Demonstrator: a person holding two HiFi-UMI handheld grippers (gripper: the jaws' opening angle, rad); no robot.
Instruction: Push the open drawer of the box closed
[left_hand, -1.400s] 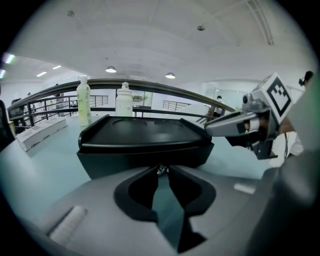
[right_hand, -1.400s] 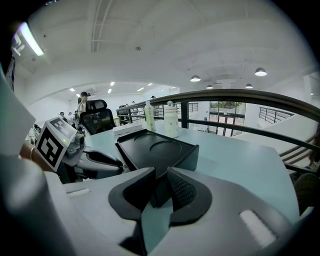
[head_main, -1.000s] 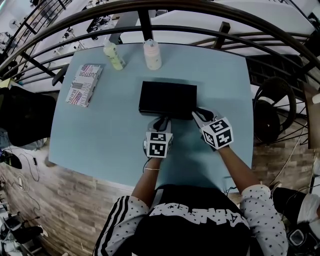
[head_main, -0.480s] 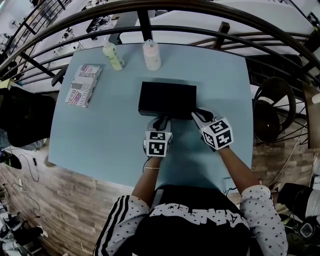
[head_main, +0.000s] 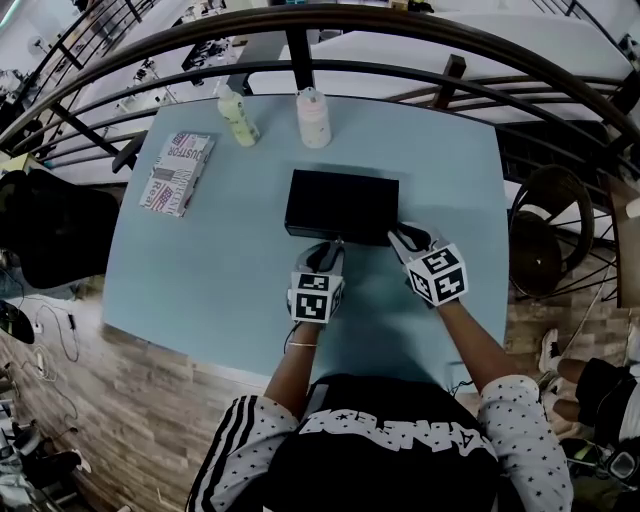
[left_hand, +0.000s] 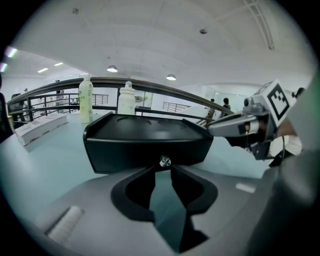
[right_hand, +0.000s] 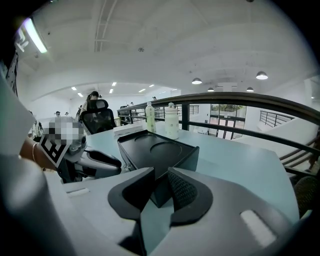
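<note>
A black box (head_main: 340, 207) lies on the pale blue table (head_main: 200, 280), and its near front looks flush. In the left gripper view a small silver knob (left_hand: 163, 161) sits on that front (left_hand: 145, 150). My left gripper (head_main: 325, 256) points straight at the knob, its tips (left_hand: 162, 170) just short of it with a narrow gap between the jaws. My right gripper (head_main: 404, 238) is at the box's near right corner (right_hand: 159, 192), jaws also narrowly apart (right_hand: 161, 176), the corner showing through the gap. Nothing is held.
Two bottles (head_main: 236, 118) (head_main: 313, 117) stand at the table's far edge behind the box. A printed carton (head_main: 180, 172) lies at the far left. A curved dark railing (head_main: 400, 70) runs past the far edge. A black chair (head_main: 50, 230) is at the left.
The head view has shifted slightly. Both grippers stay at the box's near side; the left gripper's tips have edged closer to the front.
</note>
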